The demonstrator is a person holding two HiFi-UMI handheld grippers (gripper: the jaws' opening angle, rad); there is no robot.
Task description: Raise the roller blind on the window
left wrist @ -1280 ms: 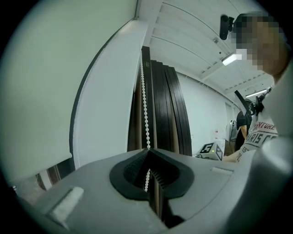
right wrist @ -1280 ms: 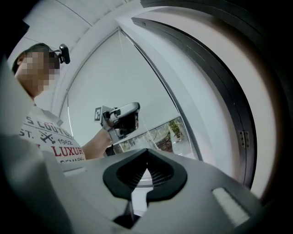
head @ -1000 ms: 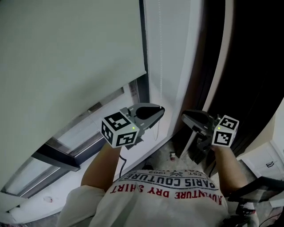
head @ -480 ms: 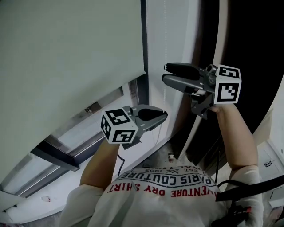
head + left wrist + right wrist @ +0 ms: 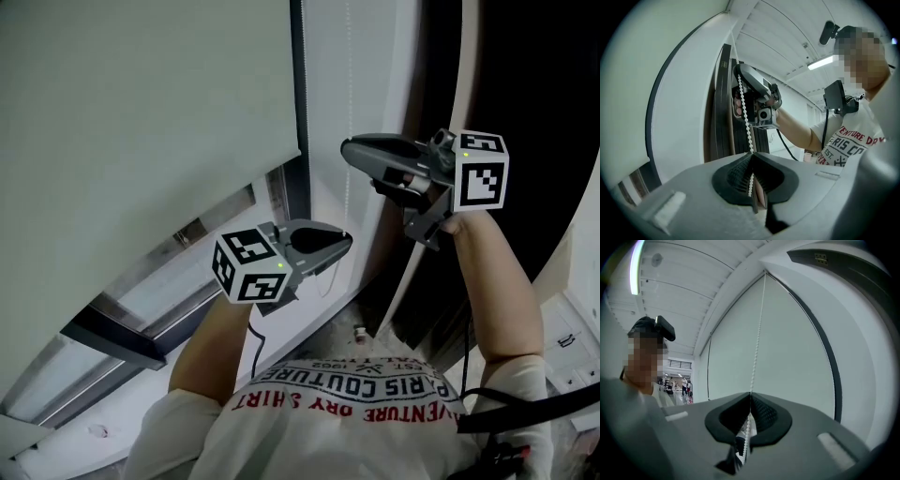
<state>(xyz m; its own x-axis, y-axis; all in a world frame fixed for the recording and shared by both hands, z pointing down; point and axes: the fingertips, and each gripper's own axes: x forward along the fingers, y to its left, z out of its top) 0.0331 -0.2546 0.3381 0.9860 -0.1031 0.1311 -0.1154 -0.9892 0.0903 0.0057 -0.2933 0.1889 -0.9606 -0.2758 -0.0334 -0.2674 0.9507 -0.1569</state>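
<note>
Roller blind [image 5: 141, 112] partly lowered, hem at 9 o'clock from the grippers. Left gripper [image 5: 345, 241] is clamped on the bead chain [image 5: 348, 56], likely anchoring it. Right gripper [image 5: 347, 148], at 12 o'clock above, has just closed on the same chain, evidently for the next pull.

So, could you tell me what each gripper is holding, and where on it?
Both are shut on the bead chain: the right gripper higher up, the left gripper lower down.

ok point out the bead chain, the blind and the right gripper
bead chain [image 5: 746, 124], left gripper view, stretch above the jaws
blind [image 5: 141, 122], head view, fabric middle
right gripper [image 5: 349, 148], head view, between its fingertips
</note>
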